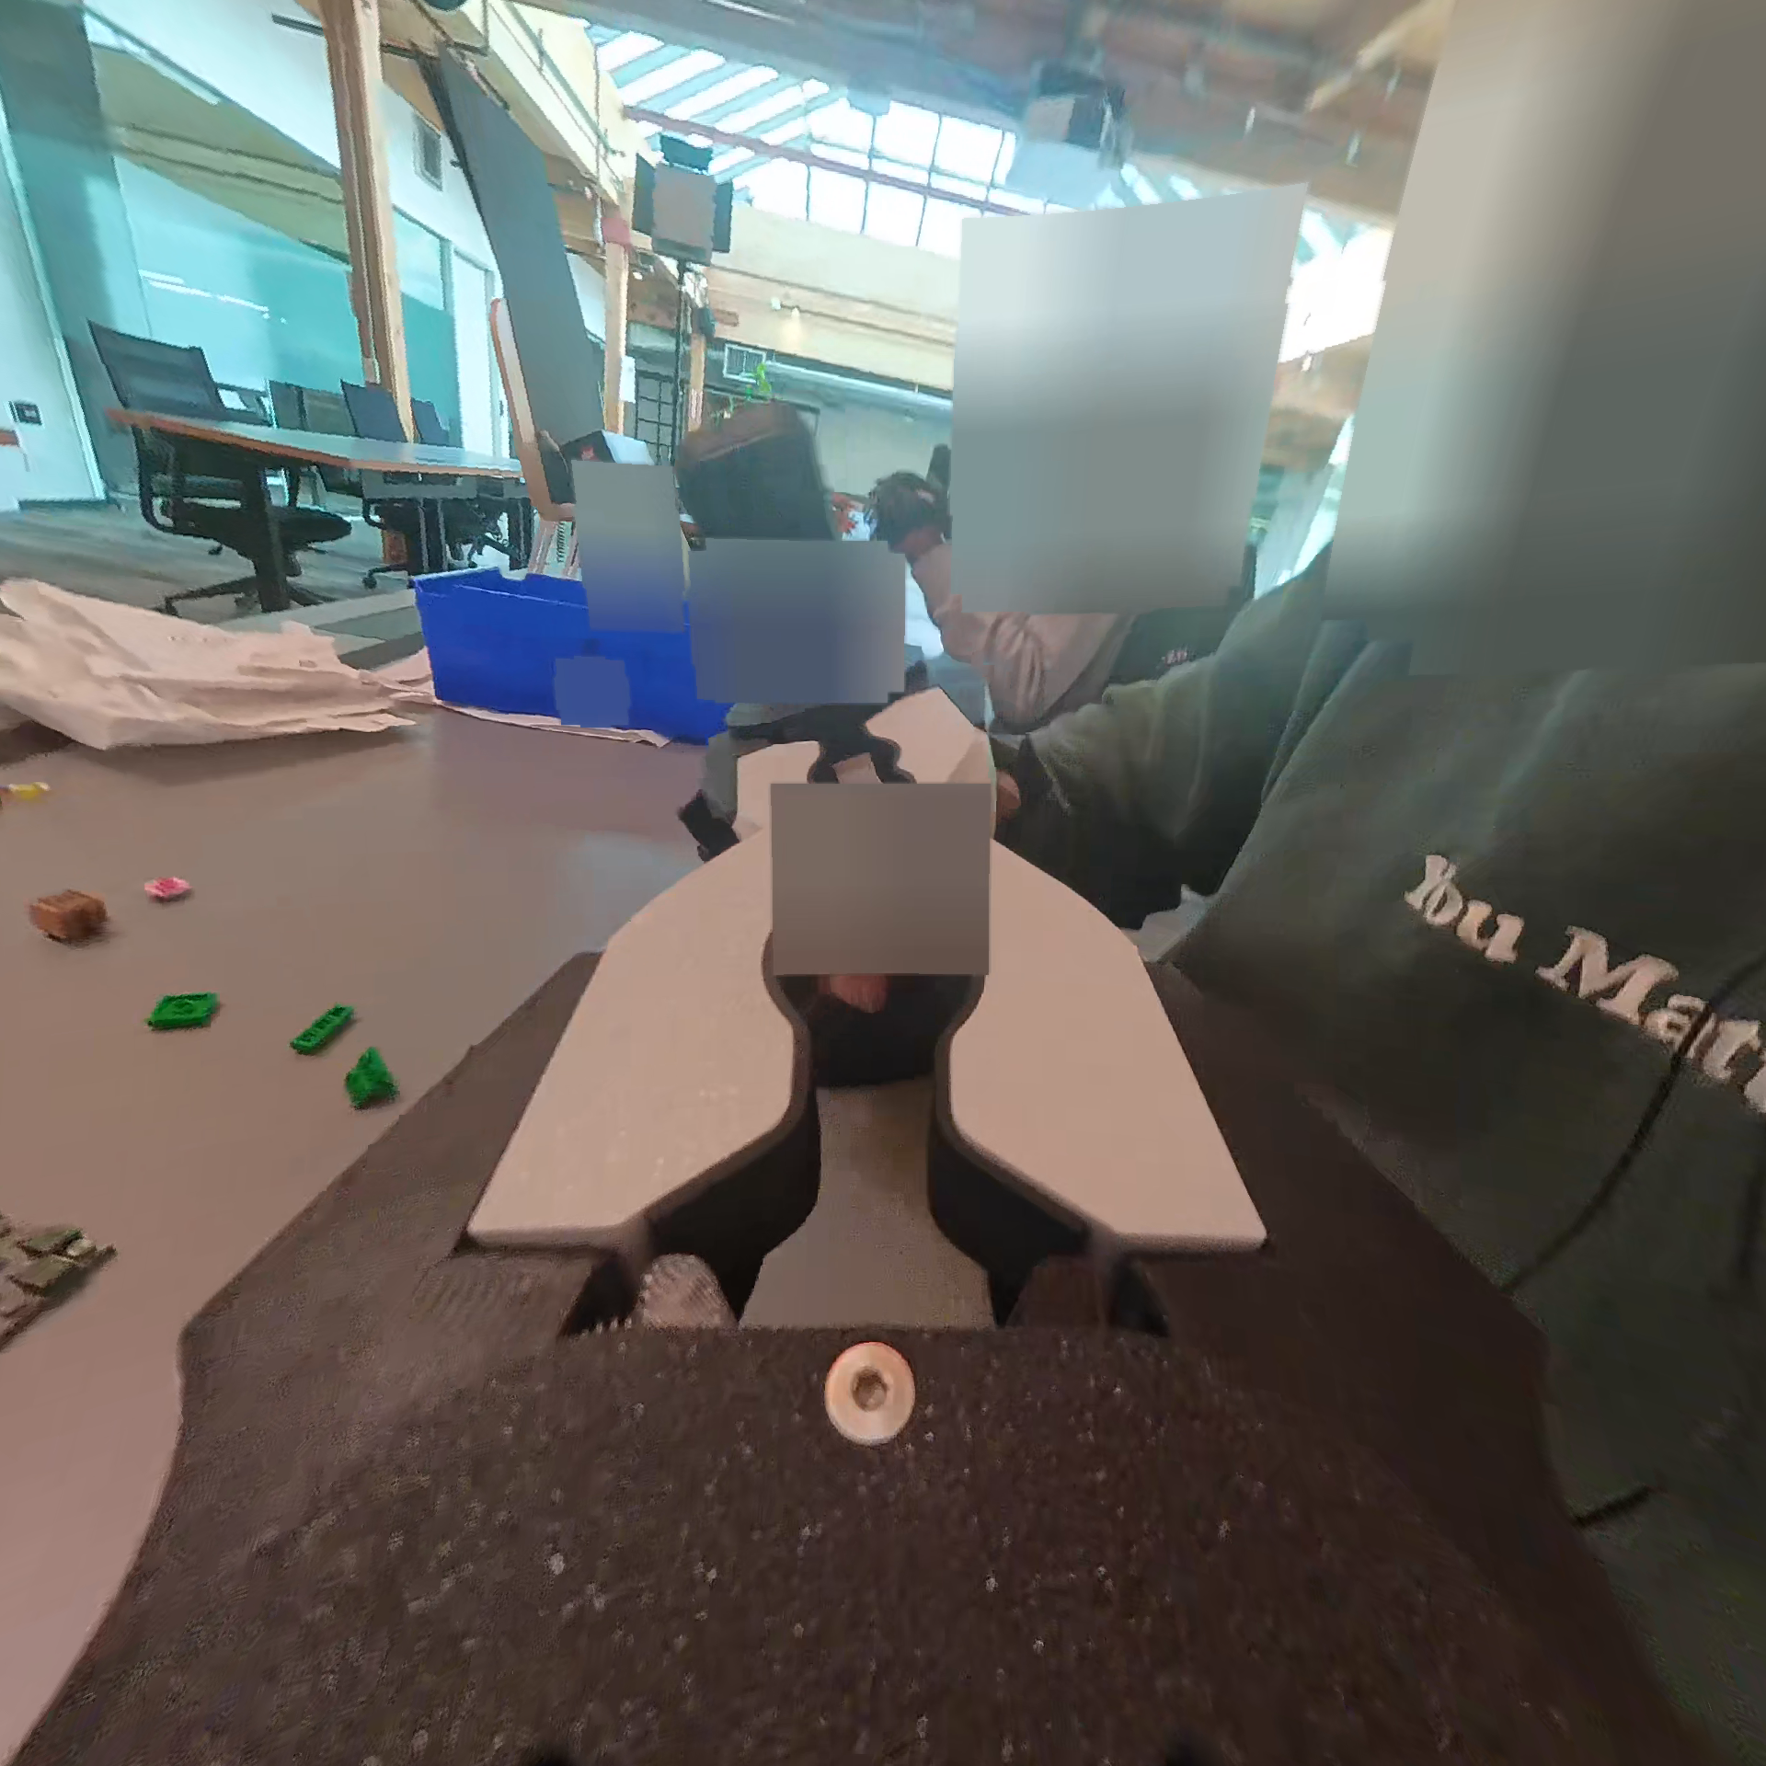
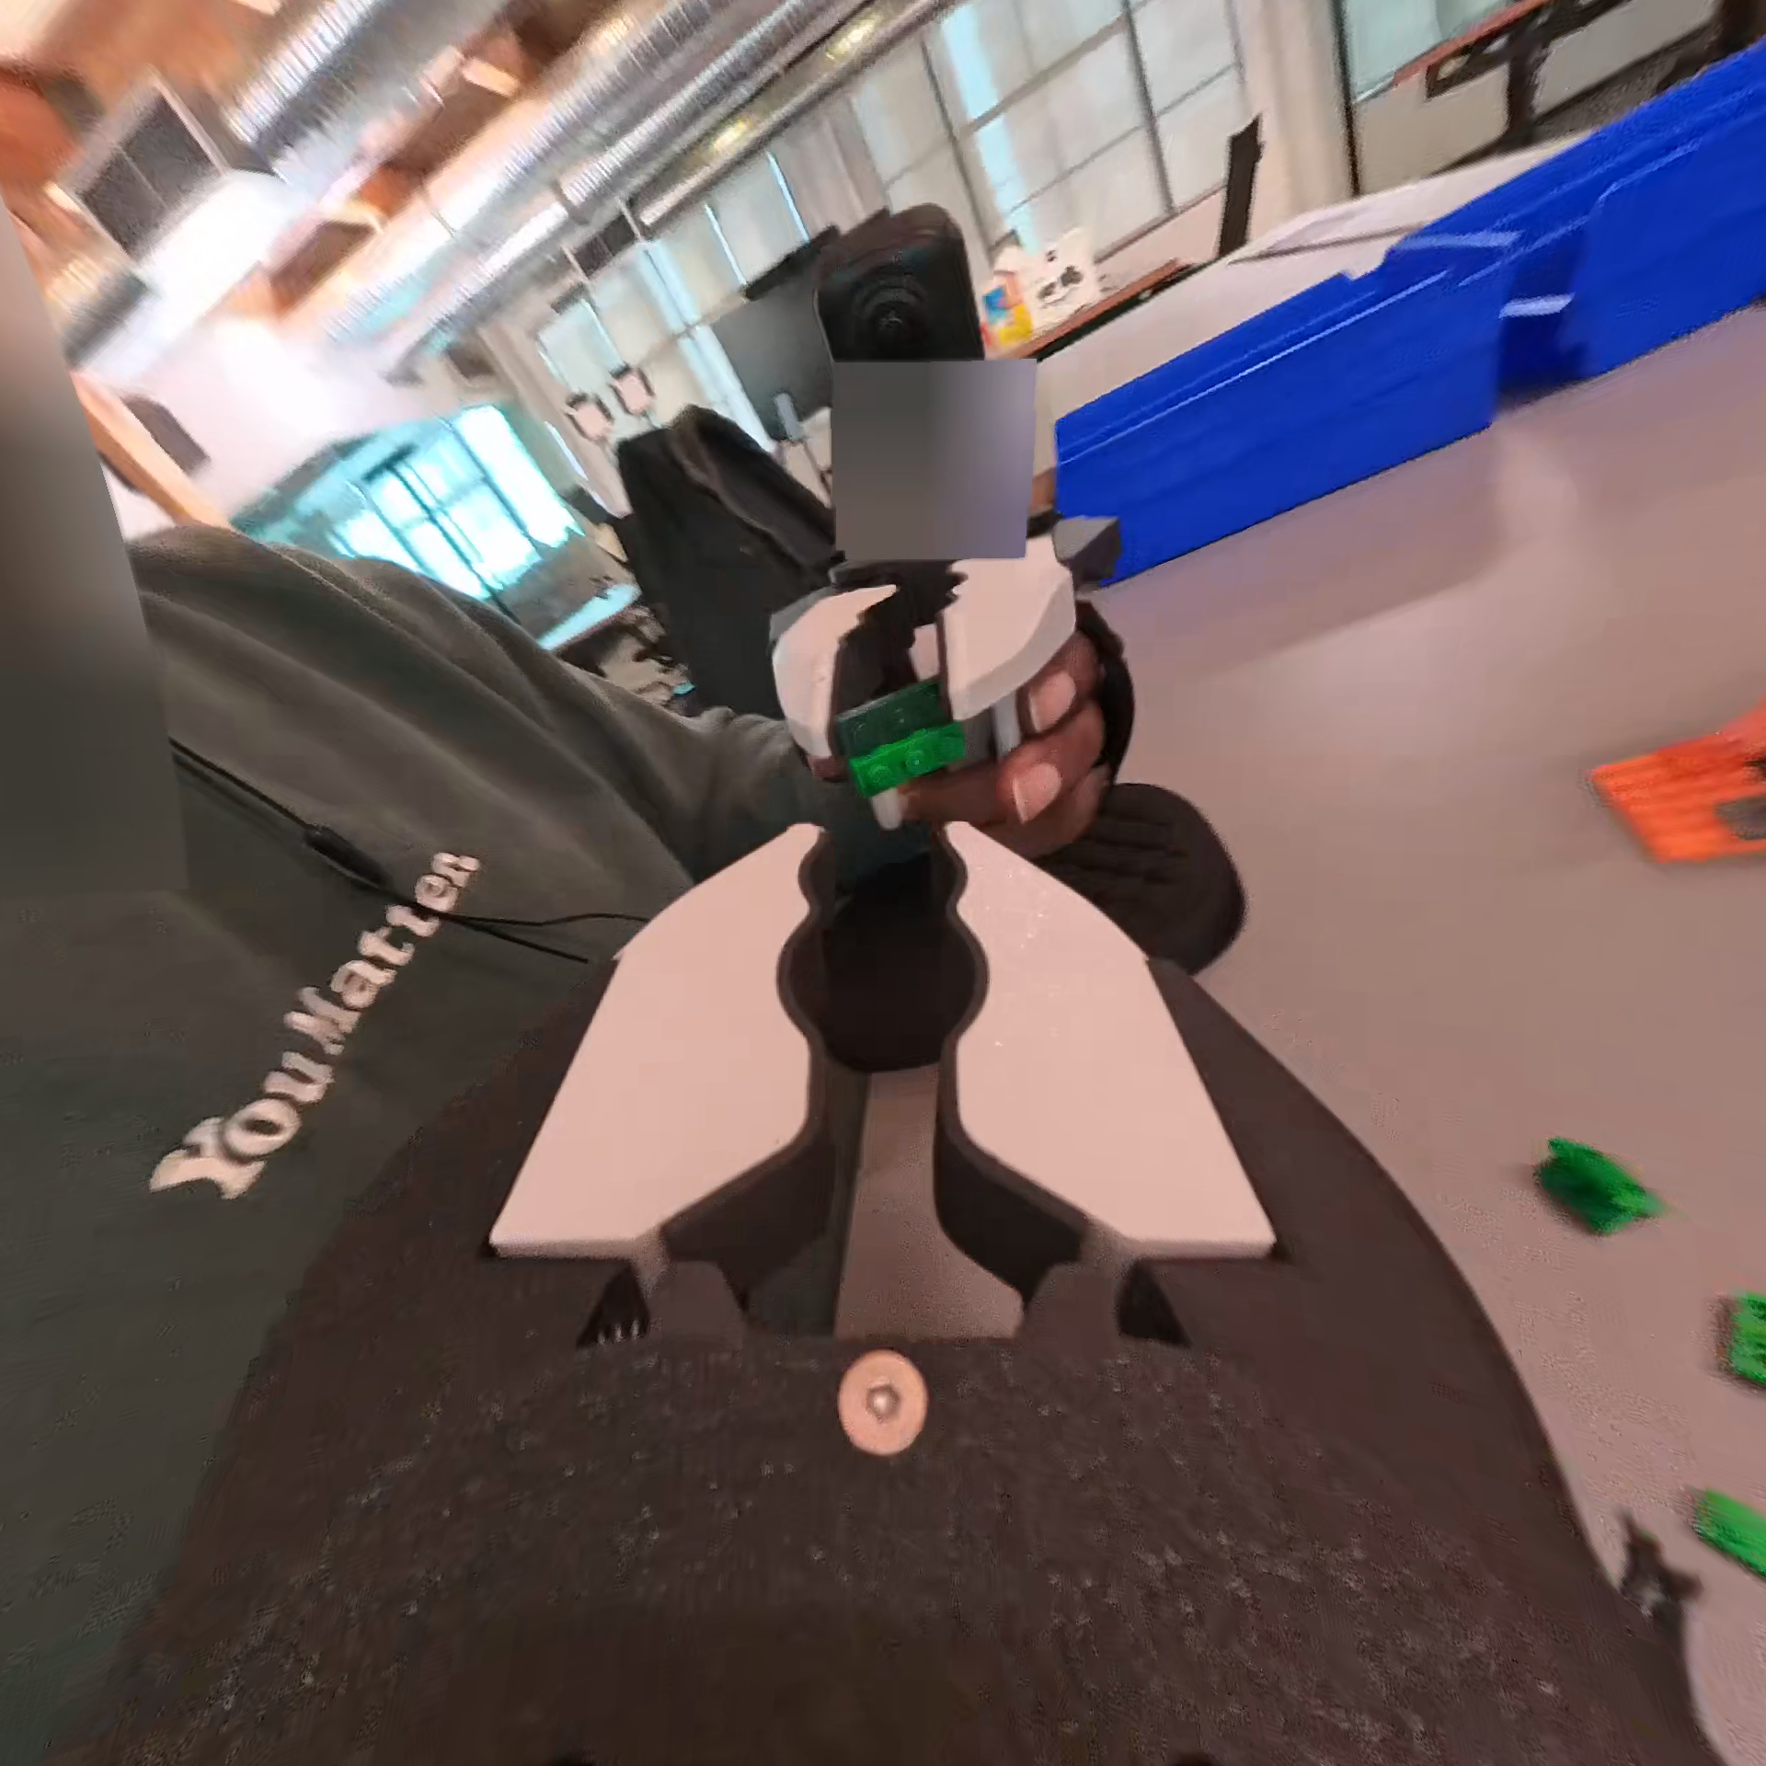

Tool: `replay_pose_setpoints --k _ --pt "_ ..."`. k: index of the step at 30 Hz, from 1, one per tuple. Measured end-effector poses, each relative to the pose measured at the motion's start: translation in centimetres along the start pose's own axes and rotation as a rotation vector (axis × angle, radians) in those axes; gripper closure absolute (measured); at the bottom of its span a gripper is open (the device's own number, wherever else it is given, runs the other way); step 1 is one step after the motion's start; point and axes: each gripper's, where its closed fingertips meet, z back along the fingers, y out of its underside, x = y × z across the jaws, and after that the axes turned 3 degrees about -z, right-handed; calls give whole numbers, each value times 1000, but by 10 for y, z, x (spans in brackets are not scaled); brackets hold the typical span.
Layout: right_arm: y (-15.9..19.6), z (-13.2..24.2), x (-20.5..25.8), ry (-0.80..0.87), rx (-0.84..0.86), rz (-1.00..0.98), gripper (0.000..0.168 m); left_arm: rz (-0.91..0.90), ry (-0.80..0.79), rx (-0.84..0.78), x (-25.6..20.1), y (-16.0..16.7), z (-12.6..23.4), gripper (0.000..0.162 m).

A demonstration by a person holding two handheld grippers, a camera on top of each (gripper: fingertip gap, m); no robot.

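Above a grey table point(image 2: 1386, 860) in an open workshop, two hand-held grippers are pointed at each other, tip to tip. Seen from the right wrist view, the left gripper point(image 2: 908, 707) is clamped on a small stack of green bricks point(image 2: 903, 750) – a dark one over a brighter one – which is pinched crosswise between its white fingers while a hand point(image 2: 1051, 764) is wrapped around the tool's grip. In its own view the left gripper's tips are covered by a blur patch. The right gripper point(image 2: 881, 850) is held just short of the bricks with its jaws set narrowly apart, and nothing is seen between them. Loose green pieces point(image 2: 1591, 1185) are scattered on the table to the right (blurred by motion), with an orange piece point(image 2: 1682, 803) farther off and a blue bin point(image 2: 1290, 430) behind. In the left wrist view, a brown piece point(image 1: 67, 915), a pink piece point(image 1: 167, 889) and a heap of white sheets point(image 1: 172, 669) are shown – well apart from both tools. A dark green sweatshirt point(image 2: 382, 764) is worn by the person holding them.
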Motion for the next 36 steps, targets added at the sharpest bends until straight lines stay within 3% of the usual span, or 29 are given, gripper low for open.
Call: replay_pose_setpoints --k 7,22,31,36 --pt "-1 -4 12 -179 -41 -179 149 -109 27 29 -7 4 0 141" --pt "0 -10 23 -344 -53 -323 148 -373 89 45 -34 2 -6 141" --pt "3 -13 23 -337 -28 -348 150 -486 32 75 -30 7 -3 141" --pt "5 -13 14 -238 -29 -267 152 -495 -34 102 -23 14 0 140"
